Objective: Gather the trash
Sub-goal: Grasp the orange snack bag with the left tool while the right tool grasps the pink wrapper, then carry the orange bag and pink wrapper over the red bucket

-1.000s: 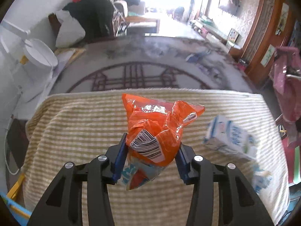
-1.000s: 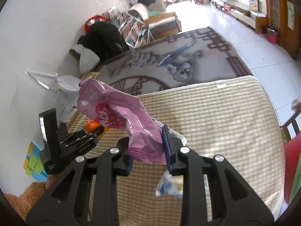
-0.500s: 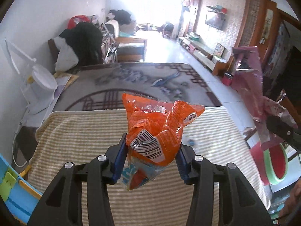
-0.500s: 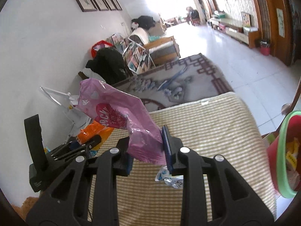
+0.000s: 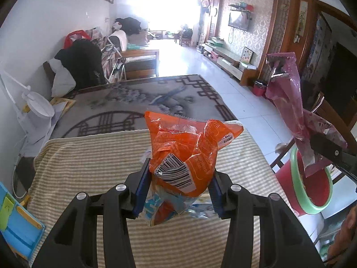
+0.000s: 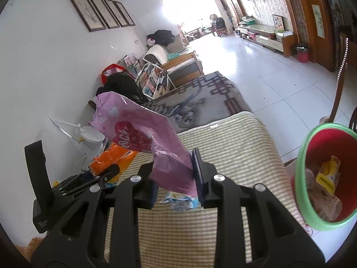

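I count two grippers, mine: the left gripper [image 5: 179,184] and the right gripper [image 6: 176,179]. Two wrappers are held, one orange wrapper [image 5: 185,154] and one pink wrapper [image 6: 142,136]. One crumpled blue-and-white pack [image 6: 181,202] lies on the striped cloth [image 6: 227,147]. One red bin [image 6: 325,185] with a green rim holds several scraps; I cannot count them exactly. Four framed pictures [image 6: 101,11] hang on the wall. One rug [image 5: 138,100] covers the floor.
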Demonstrator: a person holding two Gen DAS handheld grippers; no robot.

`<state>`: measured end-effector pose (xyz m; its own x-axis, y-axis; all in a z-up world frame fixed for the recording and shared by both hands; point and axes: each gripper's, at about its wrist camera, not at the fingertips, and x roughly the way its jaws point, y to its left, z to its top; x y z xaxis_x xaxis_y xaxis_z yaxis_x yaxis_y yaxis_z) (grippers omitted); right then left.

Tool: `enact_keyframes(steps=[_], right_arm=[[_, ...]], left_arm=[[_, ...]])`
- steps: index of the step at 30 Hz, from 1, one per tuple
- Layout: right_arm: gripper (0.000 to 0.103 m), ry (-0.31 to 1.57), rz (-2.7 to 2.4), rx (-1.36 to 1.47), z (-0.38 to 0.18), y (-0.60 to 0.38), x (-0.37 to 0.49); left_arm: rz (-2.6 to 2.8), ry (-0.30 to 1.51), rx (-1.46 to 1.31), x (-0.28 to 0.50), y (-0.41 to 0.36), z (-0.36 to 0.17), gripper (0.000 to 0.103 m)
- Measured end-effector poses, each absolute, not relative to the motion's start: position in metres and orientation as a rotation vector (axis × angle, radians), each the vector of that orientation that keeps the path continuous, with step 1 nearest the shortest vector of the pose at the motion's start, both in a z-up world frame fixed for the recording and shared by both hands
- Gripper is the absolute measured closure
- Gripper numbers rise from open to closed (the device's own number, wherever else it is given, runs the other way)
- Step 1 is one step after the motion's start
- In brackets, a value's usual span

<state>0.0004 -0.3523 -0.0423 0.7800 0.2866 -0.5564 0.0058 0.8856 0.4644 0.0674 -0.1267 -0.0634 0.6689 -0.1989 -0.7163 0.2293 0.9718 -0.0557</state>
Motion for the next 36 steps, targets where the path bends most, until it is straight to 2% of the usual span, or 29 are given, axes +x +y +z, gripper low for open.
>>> enact_keyframes(steps=[13,36], right_arm=[[0.076,0.656,0.168,0.488,-0.045,-0.417,-0.021],[0.076,0.634,0.127,0.540,-0.048,-0.488,-0.047]], left_arm=[[-0.245,0.808,0.068,0.036,-0.201,-0.060,0.059],[-0.271,0.808,0.091,0.023,-0.269,-0.058,0.058]])
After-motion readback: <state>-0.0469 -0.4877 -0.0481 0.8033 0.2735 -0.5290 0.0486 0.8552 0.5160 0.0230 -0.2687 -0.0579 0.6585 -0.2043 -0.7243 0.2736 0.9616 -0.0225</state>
